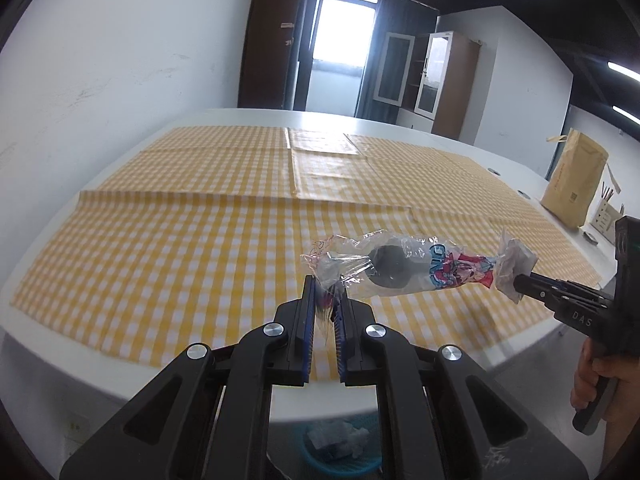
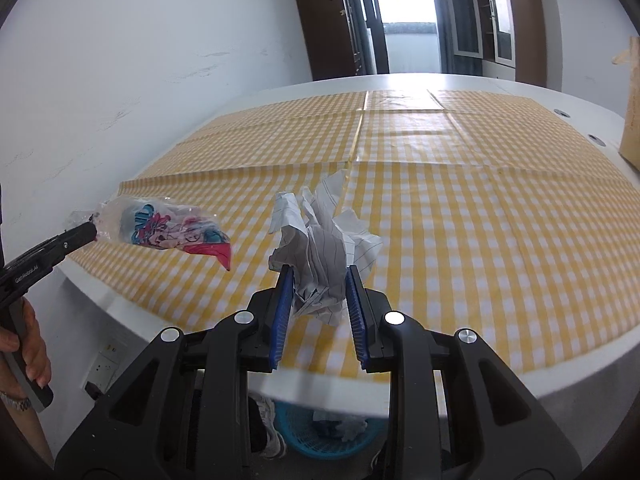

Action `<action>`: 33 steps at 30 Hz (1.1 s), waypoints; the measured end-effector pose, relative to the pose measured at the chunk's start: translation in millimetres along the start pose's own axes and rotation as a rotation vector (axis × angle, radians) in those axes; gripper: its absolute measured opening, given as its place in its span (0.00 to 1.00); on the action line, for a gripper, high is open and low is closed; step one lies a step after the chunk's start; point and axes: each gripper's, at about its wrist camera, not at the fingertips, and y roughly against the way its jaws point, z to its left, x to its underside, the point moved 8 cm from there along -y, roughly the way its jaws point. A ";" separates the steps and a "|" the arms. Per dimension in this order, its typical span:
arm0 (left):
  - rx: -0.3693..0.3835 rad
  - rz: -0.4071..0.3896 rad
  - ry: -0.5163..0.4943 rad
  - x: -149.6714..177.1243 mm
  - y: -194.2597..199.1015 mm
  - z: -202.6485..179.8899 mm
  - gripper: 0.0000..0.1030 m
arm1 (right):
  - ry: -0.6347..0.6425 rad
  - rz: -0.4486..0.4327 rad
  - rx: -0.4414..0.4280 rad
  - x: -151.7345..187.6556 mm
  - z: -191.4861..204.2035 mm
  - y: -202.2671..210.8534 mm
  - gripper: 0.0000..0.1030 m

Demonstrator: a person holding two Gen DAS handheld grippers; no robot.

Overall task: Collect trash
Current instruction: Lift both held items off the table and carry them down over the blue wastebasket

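The left gripper [image 1: 327,304] has its fingers [image 1: 307,312] pinched almost together on one end of a clear plastic wrapper [image 1: 404,268] printed in red and blue. The wrapper sticks out sideways in the air above the near edge of the worktop [image 1: 224,120], which is covered by a yellow checked cloth [image 1: 200,208].

The right gripper [image 2: 318,292] has its fingers [image 2: 285,300] partly apart and pressed on either side of a crumpled ball of lined paper [image 2: 320,248], also held off the cloth. From the left wrist view the paper ball shows at the far end of the wrapper, just beside it; whether they touch cannot be told.

Below the worktop's near edge, on the floor, stands a blue plastic basket [image 2: 324,440]. It holds several pieces of crumpled white paper [image 2: 340,424]. A tall brown paper bag [image 1: 576,184] stands on the far right of the worktop; what it contains is hidden.
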 end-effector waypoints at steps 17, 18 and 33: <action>0.027 0.003 -0.063 96.0 82.6 -23.0 0.08 | -0.013 -0.061 -0.023 84.1 20.1 88.5 0.24; 0.027 0.010 -0.068 104.7 84.9 -24.8 0.08 | -0.014 -0.056 -0.024 90.2 20.0 91.2 0.24; 0.057 0.189 -0.062 191.9 34.3 -22.5 0.08 | 0.012 0.064 -0.028 172.7 17.6 64.4 0.24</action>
